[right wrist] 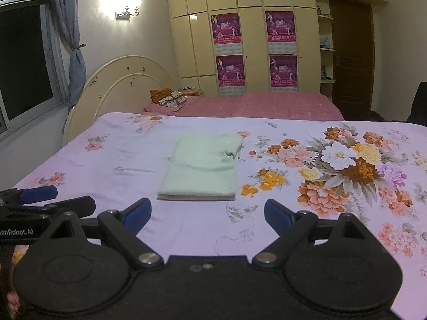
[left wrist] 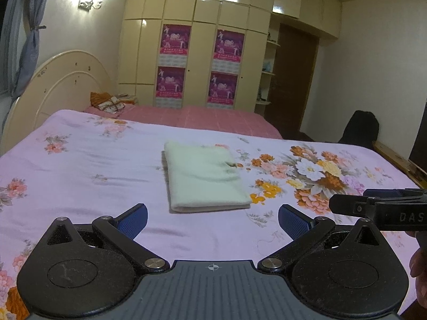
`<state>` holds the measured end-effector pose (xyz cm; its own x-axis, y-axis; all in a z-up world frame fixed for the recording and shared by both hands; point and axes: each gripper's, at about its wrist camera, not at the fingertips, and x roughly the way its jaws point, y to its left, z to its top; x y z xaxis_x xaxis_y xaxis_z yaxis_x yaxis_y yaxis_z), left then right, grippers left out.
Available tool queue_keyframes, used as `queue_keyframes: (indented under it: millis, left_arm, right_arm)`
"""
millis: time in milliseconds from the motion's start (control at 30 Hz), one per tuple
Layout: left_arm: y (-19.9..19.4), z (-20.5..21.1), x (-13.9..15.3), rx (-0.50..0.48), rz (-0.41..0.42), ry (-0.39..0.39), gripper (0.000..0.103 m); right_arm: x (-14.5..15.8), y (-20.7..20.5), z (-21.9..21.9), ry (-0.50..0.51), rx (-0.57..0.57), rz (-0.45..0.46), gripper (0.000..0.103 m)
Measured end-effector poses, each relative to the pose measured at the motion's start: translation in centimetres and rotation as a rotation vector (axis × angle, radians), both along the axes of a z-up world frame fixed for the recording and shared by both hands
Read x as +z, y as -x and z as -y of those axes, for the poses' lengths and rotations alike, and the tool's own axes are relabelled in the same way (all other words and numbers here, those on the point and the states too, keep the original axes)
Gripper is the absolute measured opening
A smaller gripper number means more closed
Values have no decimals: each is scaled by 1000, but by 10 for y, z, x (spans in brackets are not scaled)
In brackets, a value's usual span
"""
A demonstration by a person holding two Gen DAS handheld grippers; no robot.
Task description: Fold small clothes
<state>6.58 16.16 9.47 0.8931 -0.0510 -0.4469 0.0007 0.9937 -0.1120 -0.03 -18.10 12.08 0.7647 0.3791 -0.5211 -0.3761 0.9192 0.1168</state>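
A pale green garment [left wrist: 204, 177] lies folded into a neat rectangle on the lilac floral bedsheet [left wrist: 80, 165]; the right wrist view shows the same garment [right wrist: 202, 166] and bedsheet [right wrist: 267, 213]. My left gripper [left wrist: 212, 220] hovers just short of its near edge, open, with nothing between its blue pads. Likewise open and empty, my right gripper [right wrist: 207, 214] sits a little back from the garment's near edge. Each gripper appears in the other's view: the right gripper [left wrist: 373, 205] at the right edge, the left gripper [right wrist: 48, 200] at the left edge.
A pink blanket [left wrist: 192, 118] covers the bed's far half, with a patterned pillow [left wrist: 110, 102] by the cream headboard [left wrist: 61, 85]. Behind stand a cream wardrobe [left wrist: 200, 53] with posters and a brown door [left wrist: 291, 74]. A dark chair [left wrist: 361, 128] stands at the right.
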Motion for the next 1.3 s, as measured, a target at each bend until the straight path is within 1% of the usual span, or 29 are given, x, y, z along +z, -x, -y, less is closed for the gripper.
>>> queue_keyframes:
  millis: [200, 1300]
  left_arm:
    - [-3, 1, 1, -10, 0, 1, 103]
    - [-5, 14, 8, -26, 14, -18, 103]
  right_arm:
    - [0, 1, 2, 0, -18, -1, 91]
    - [2, -1, 5, -5, -23, -4, 92]
